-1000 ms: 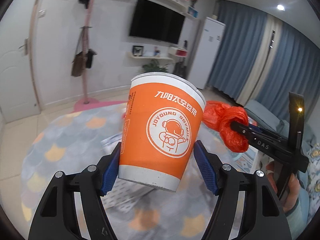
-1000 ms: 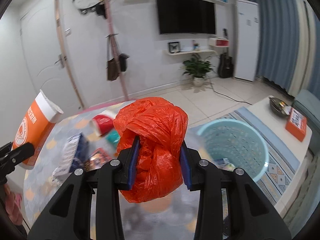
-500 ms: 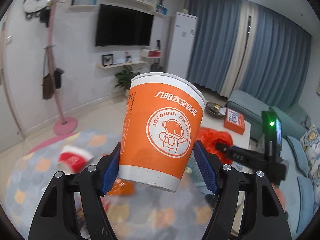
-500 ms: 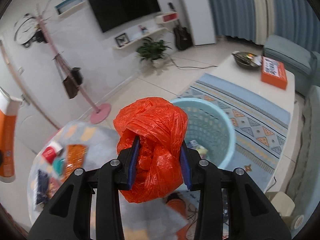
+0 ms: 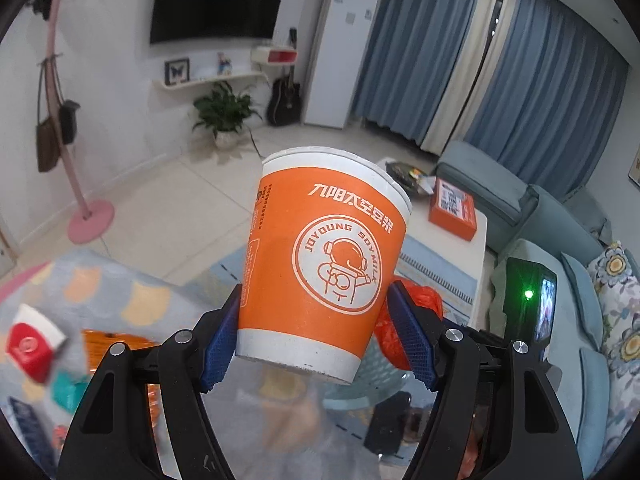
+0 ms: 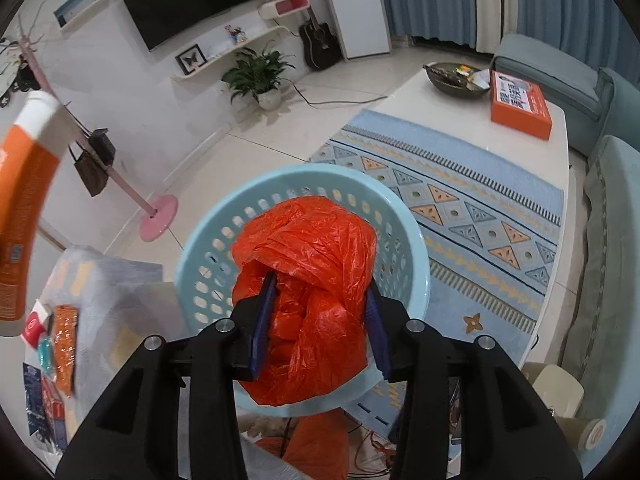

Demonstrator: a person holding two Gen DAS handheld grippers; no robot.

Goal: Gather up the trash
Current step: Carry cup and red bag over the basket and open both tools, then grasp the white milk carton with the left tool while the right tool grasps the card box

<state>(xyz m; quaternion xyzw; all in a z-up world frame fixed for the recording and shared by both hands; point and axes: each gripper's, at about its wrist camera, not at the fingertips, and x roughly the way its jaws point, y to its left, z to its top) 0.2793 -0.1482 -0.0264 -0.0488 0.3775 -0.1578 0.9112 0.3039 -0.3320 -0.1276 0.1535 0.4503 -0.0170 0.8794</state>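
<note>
My left gripper [image 5: 316,340] is shut on an orange-and-white paper cup [image 5: 324,264], its blue pads pressed on the lower sides, the cup upright. That cup [image 6: 24,208] also shows at the left edge of the right wrist view. My right gripper [image 6: 320,320] holds a crumpled orange plastic bag [image 6: 312,248] directly above a light blue perforated basket [image 6: 208,240]. Its jaws are opening, with the bag still between the pads and touching both. In the left wrist view the bag [image 5: 424,300] peeks out behind the cup, over the basket [image 5: 352,392].
A cloth-covered table at the left carries a red cup [image 5: 32,344], an orange packet [image 6: 66,344] and other wrappers. Beyond the basket lie a patterned rug [image 6: 480,220], a white coffee table [image 6: 556,152] with an orange box [image 6: 520,104], and a blue sofa [image 5: 500,192].
Both grippers swung to the right, away from the littered table. The basket now lies right under the bag, and the right jaws stand wider apart. The cup stays gripped as before.
</note>
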